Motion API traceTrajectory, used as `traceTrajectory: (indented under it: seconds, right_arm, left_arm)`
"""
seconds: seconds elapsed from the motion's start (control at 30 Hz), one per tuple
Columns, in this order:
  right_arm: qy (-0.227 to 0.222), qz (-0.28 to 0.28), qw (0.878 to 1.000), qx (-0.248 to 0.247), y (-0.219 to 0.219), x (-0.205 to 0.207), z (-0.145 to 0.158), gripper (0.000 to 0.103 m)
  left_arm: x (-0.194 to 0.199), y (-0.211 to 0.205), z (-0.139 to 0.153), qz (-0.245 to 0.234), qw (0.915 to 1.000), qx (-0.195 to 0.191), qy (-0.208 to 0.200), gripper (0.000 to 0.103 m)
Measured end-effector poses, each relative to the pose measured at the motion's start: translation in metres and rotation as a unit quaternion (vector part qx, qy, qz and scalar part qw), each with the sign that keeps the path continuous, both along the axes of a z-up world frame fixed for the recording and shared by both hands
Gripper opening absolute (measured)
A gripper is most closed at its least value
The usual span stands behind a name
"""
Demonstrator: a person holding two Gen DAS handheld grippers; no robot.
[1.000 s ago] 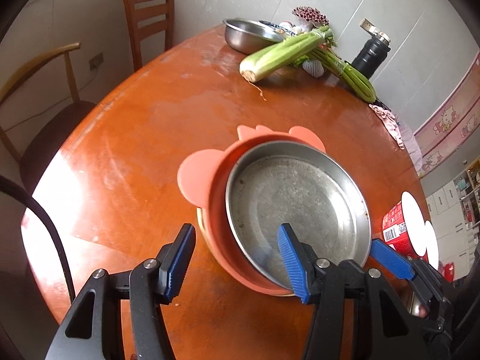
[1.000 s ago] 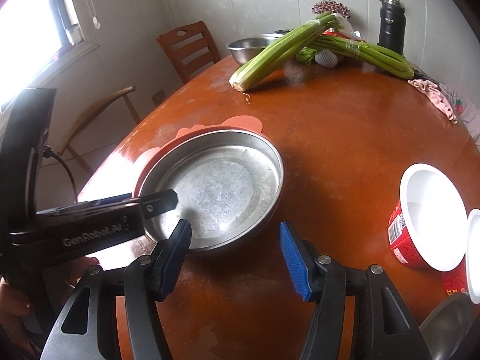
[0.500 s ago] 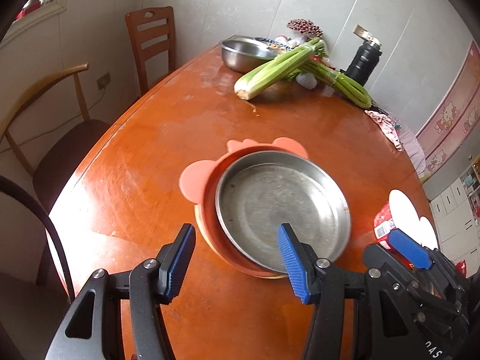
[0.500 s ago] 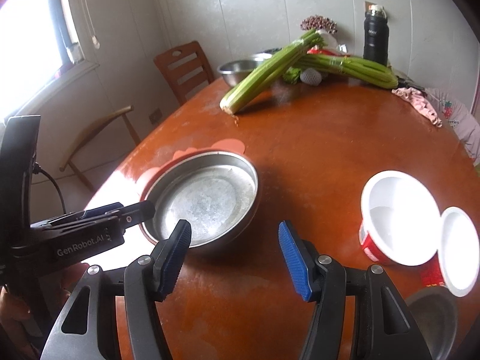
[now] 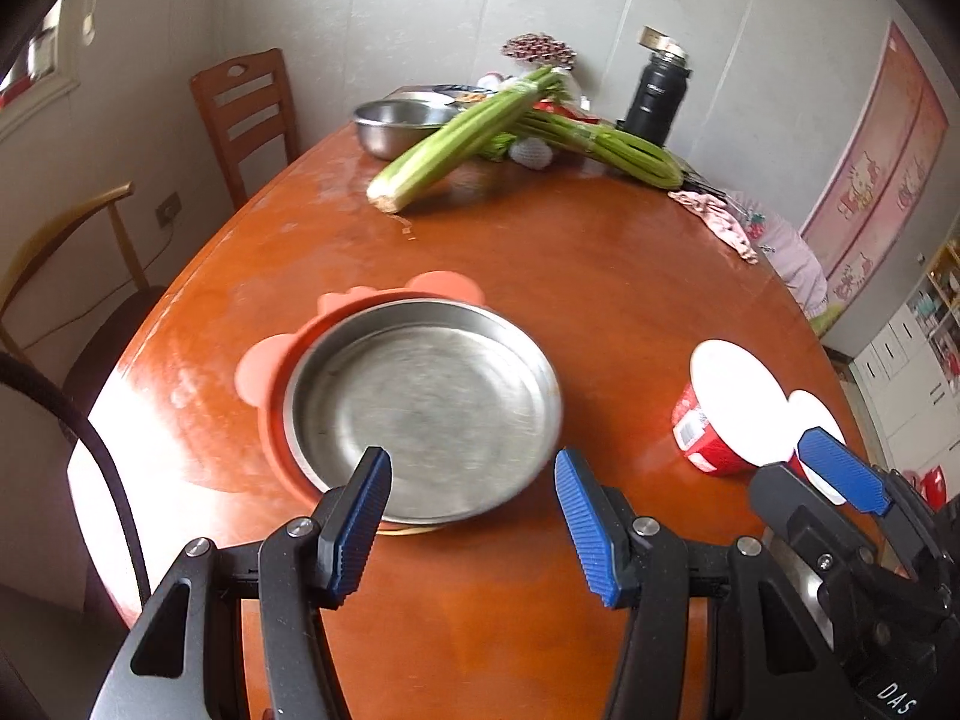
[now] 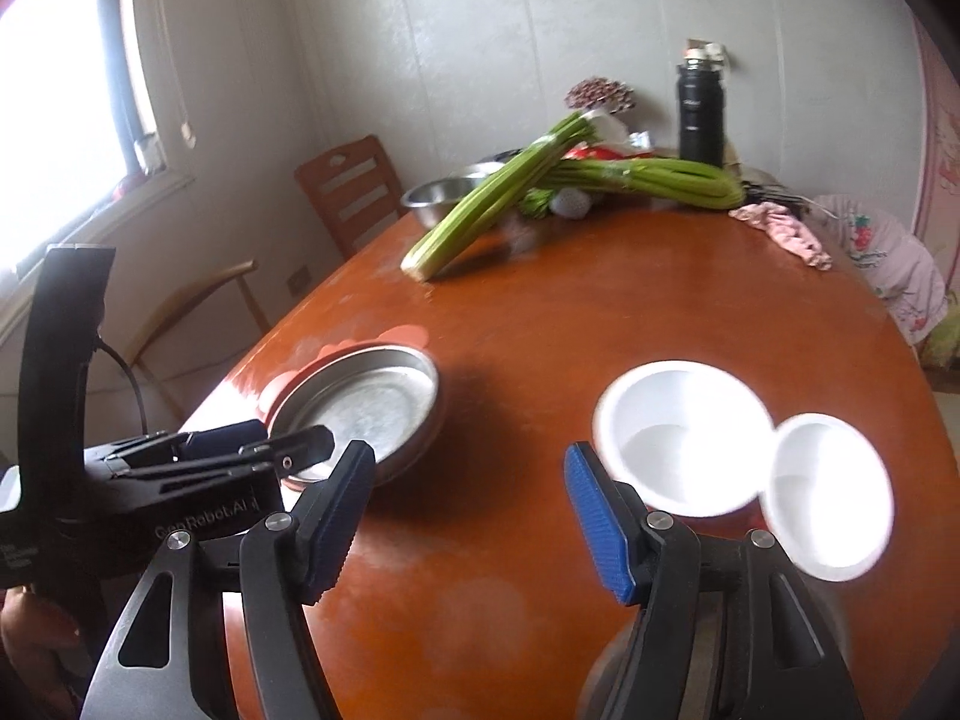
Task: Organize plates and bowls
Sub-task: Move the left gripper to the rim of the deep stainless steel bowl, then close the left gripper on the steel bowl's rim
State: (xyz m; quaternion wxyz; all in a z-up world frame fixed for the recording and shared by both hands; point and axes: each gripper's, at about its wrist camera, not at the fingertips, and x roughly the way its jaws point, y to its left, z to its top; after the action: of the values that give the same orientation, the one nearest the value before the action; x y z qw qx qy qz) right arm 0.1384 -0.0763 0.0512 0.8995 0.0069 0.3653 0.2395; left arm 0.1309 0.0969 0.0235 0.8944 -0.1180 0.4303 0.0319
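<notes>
A round steel plate [image 5: 420, 408] lies nested in an orange silicone bowl with ear-shaped tabs [image 5: 264, 372] on the brown table. My left gripper [image 5: 474, 516] hangs open just short of the plate's near rim, holding nothing. In the right wrist view the same plate [image 6: 360, 402] and orange bowl [image 6: 294, 378] lie ahead to the left. My right gripper [image 6: 468, 480] is above bare table between them and two red bowls with white insides [image 6: 678, 438] [image 6: 828, 492]. Its jaws are opening with nothing between them. The left gripper [image 6: 264, 444] shows beside the plate.
Celery bunches [image 5: 456, 138], a steel mixing bowl [image 5: 396, 120], a black flask [image 5: 657, 96] and a pink cloth [image 5: 714, 216] crowd the table's far end. Two wooden chairs [image 5: 246, 108] stand along the left edge. Bare table [image 5: 600, 300] lies between the plate and the celery.
Both grippers drew back and rose from the steel plate. The left fingers no longer straddle its rim. The right jaws widened, and the red bowls came further into view.
</notes>
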Motion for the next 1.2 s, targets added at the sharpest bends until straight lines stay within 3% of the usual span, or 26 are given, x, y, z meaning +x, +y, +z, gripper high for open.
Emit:
traceTrajectory:
  seconds: [0.73,1.2]
  right_arm:
    - [-0.013,-0.066,0.998,0.005,-0.118,-0.029,0.009,0.068]
    - [0.011,-0.099,0.995,-0.001,-0.165,-0.051,-0.01,0.068]
  left_arm:
    - [-0.002,-0.115,0.021,-0.079,0.9962,0.025,-0.024,0.057]
    - [-0.013,-0.158,0.011,-0.116,0.9928,0.028,-0.012,0.057]
